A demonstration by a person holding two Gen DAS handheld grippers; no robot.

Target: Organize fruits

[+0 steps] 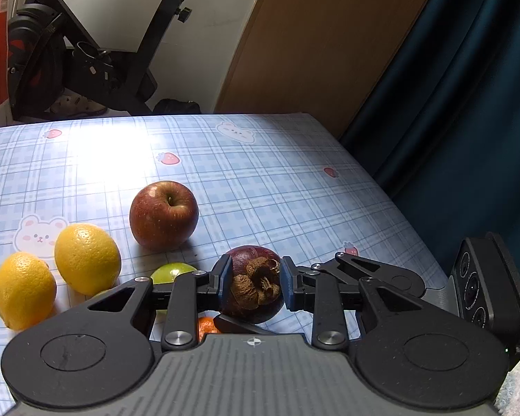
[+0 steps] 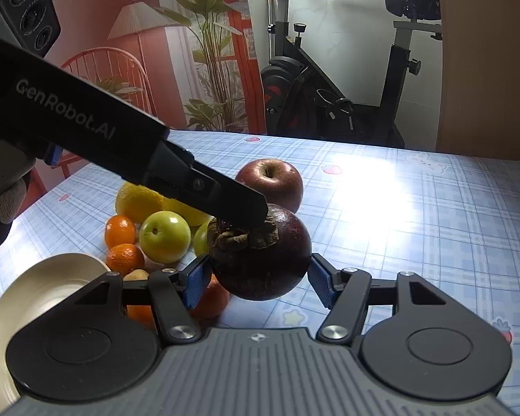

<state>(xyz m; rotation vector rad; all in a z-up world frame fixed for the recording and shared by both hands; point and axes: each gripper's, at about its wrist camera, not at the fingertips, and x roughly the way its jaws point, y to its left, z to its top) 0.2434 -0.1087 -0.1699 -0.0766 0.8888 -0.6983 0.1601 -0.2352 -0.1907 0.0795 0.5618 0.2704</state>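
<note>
A dark purple mangosteen [image 1: 256, 286] with a dried brown calyx sits between the pads of my left gripper [image 1: 256, 284], which is shut on it. In the right wrist view the same mangosteen [image 2: 260, 256] sits between the blue pads of my right gripper [image 2: 258, 279]; the left pad touches it, the right pad stands slightly off. The left gripper's finger [image 2: 222, 197] comes down onto its calyx from the upper left. A red apple [image 1: 163, 215], two lemons [image 1: 86, 258], green fruits [image 2: 164, 232] and small oranges [image 2: 120, 231] lie on the table.
A cream plate [image 2: 48, 277] lies at the near left of the plaid tablecloth [image 2: 416, 228]. The table's right edge [image 1: 381, 187] borders a dark blue curtain. An exercise bike stands behind the table.
</note>
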